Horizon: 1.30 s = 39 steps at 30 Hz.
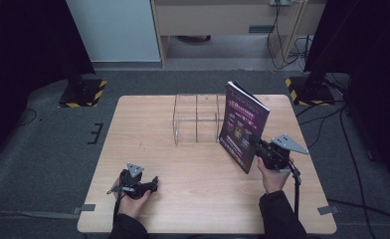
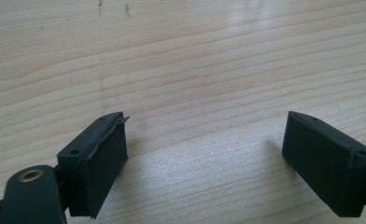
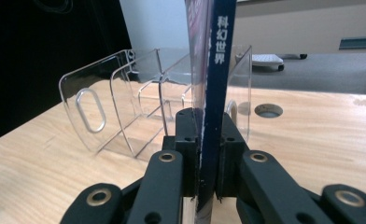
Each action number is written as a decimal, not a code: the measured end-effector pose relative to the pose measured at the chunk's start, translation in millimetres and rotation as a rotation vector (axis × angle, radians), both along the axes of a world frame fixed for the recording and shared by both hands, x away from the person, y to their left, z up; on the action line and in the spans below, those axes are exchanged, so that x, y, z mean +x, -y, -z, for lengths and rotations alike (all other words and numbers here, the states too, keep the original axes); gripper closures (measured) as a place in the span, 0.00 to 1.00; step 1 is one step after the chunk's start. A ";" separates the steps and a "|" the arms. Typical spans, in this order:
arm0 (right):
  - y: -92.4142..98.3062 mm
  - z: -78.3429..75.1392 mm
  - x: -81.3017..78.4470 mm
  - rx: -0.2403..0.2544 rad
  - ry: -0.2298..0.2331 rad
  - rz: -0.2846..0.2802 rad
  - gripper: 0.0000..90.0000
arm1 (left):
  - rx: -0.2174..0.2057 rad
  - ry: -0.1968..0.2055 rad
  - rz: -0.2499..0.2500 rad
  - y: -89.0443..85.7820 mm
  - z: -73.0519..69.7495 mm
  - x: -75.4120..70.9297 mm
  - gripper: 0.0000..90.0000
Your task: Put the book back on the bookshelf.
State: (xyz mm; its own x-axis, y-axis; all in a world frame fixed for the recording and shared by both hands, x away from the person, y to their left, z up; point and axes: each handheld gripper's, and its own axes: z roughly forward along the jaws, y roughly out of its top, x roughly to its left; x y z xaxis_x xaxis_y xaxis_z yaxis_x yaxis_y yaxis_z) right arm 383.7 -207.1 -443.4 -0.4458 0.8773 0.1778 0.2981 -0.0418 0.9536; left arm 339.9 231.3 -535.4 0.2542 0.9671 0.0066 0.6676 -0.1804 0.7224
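1. Nearest the person, at about 7 o'clock on the wooden table (image 1: pixel 193 199), the left gripper (image 1: pixel 153 185) lies low over the board in the left hand (image 1: pixel 131 199). Its jaws stand wide apart with nothing between them, only bare wood grain under the pads (image 2: pixel 99 154) in the left gripper view.
2. At about 4 o'clock, the right hand (image 1: pixel 272 178) carries the right gripper (image 1: pixel 256 145), clenched on the magazine (image 1: pixel 243 127). In the right gripper view the dark blue spine (image 3: pixel 216 93) runs upright between the two closed jaws, pads pressing from both sides.
3. The magazine stands on edge, tilted, with its purple cover facing the person. Its lower corner is just above the table, right of centre.
4. Just behind and left of the magazine, toward 12 o'clock, is a clear plastic file holder (image 1: pixel 195 119) with several upright dividers. The magazine's far edge is beside the holder's right end; whether they touch I cannot tell.
5. Beyond the holder in the right gripper view, a round hole (image 3: pixel 268 110) sits in the tabletop.
6. Farthest off, off the table at 10 and 2 o'clock, two stand bases (image 1: pixel 83 92) with yellow-black striped edges rest on the grey floor.
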 end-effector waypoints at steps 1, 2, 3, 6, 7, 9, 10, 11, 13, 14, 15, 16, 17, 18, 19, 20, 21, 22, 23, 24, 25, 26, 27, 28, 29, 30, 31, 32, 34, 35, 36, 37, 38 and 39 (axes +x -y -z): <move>1.5 2.3 -3.1 -0.009 -0.004 -0.004 0.92 | 0.001 0.000 0.000 -0.1 0.0 0.0 0.14; 1.5 2.3 -3.1 -0.009 -0.004 -0.004 0.92 | 0.002 -0.001 0.001 -0.1 -0.1 0.0 0.14; 2.1 3.2 -4.0 -0.011 -0.004 -0.005 0.92 | 0.001 -0.001 0.001 -0.1 0.0 0.0 0.15; 4.3 6.8 -7.7 -0.020 -0.008 -0.008 0.92 | 0.002 -0.001 0.001 0.0 -0.1 0.0 0.14; 4.7 7.5 -8.8 -0.018 -0.010 -0.010 0.92 | 0.002 -0.001 0.001 0.0 -0.1 0.0 0.14; 5.5 8.9 -11.0 -0.022 -0.013 -0.021 0.91 | 0.002 -0.001 0.000 0.0 0.0 0.0 0.14; 5.5 8.9 -11.0 -0.022 -0.013 -0.021 0.91 | 0.003 -0.002 0.002 -0.1 -0.1 0.0 0.14; 4.8 8.9 -12.5 -0.021 -0.017 -0.018 0.91 | 0.002 -0.001 0.000 0.0 -0.1 0.0 0.14; 4.8 8.6 -12.9 -0.019 -0.017 -0.018 0.91 | 0.002 -0.001 0.000 0.0 0.0 0.0 0.14; 5.3 8.1 -13.1 -0.019 -0.010 -0.020 0.90 | 0.002 -0.001 0.000 0.0 0.0 0.0 0.14; 5.6 6.5 -13.1 -0.014 -0.007 -0.022 0.90 | 0.002 -0.001 0.000 0.1 0.0 0.0 0.14; 5.2 5.0 -13.1 -0.007 -0.007 -0.022 0.89 | 0.003 -0.002 0.001 0.1 -0.1 0.0 0.14; 5.2 3.3 -12.5 -0.012 -0.003 -0.021 0.89 | 0.003 -0.002 0.001 0.1 -0.1 0.0 0.14; 5.0 1.5 -11.7 -0.013 -0.003 -0.023 0.89 | 0.003 -0.002 0.001 0.1 -0.1 0.0 0.14; 3.5 -1.7 -9.5 -0.013 -0.004 -0.022 0.89 | 0.003 -0.002 0.001 0.1 -0.1 0.0 0.14; 3.5 -1.7 -9.5 -0.013 -0.004 -0.022 0.89 | 0.003 -0.002 0.001 0.1 -0.1 0.0 0.14; 1.9 -5.1 -7.4 -0.012 -0.010 -0.022 0.88 | 0.003 -0.002 0.001 0.1 -0.1 0.0 0.14; 1.3 -6.3 -6.6 -0.010 -0.011 -0.021 0.88 | 0.003 -0.002 0.001 0.1 -0.1 0.0 0.14; 0.4 -8.0 -5.4 -0.007 -0.016 -0.020 0.88 | 0.003 -0.002 0.001 0.1 -0.1 0.0 0.14; -0.3 -9.6 -4.0 -0.007 -0.020 -0.022 0.88 | 0.004 -0.002 0.001 0.1 -0.1 0.0 0.14; -1.3 -11.3 -2.7 -0.007 -0.025 -0.013 0.88 | 0.003 -0.002 0.001 0.1 -0.1 0.0 0.14; -1.3 -11.3 -2.7 -0.007 -0.025 -0.013 0.88 | 0.003 -0.002 0.001 0.1 -0.1 0.0 0.14; -3.0 -15.1 -0.2 -0.013 -0.034 0.000 0.91 | 0.003 -0.002 0.001 0.1 -0.1 0.0 0.14; -3.5 -16.2 0.2 -0.015 -0.035 0.001 0.91 | 0.003 -0.002 0.001 0.1 -0.1 0.0 0.14; -4.3 -17.0 0.7 -0.019 -0.039 0.005 0.92 | 0.003 -0.002 0.001 0.1 -0.1 0.0 0.14; -5.1 -17.5 0.8 -0.018 -0.042 0.008 0.93 | 0.003 -0.002 0.001 0.1 -0.1 0.0 0.14; -5.4 -17.6 0.7 -0.020 -0.041 0.014 0.93 | 0.003 -0.002 0.001 0.1 -0.1 0.0 0.14; -5.8 -17.5 0.5 -0.018 -0.042 0.020 0.93 | 0.003 -0.002 0.001 0.1 -0.1 0.0 0.14; -6.9 -17.3 -0.4 -0.018 -0.035 0.028 0.93 | 0.003 -0.003 0.001 0.1 -0.1 0.0 0.14; -6.9 -17.3 -0.4 -0.018 -0.035 0.028 0.93 | 0.003 -0.002 0.001 0.1 -0.1 0.0 0.14; -9.4 -17.9 -0.8 -0.020 -0.012 0.034 0.93 | 0.003 -0.002 0.001 0.1 -0.1 0.0 0.14; -9.4 -17.9 -0.8 -0.020 -0.012 0.034 0.93 | 0.003 -0.002 0.001 0.1 -0.1 0.0 0.14; -10.8 -18.8 -0.8 -0.021 -0.007 0.038 0.94 | 0.003 -0.002 0.001 0.1 -0.1 0.0 0.14; -13.4 -20.1 0.1 -0.042 0.013 0.048 0.94 | 0.003 -0.002 0.001 0.1 -0.1 0.0 0.14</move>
State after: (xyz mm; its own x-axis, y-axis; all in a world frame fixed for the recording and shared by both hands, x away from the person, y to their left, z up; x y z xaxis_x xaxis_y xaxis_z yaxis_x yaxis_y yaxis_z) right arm 383.8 -193.7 -423.4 -0.4049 0.9043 0.1352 0.2841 -0.0161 0.9587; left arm 339.8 231.3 -535.3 0.2554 0.9668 0.0091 0.6691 -0.1835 0.7202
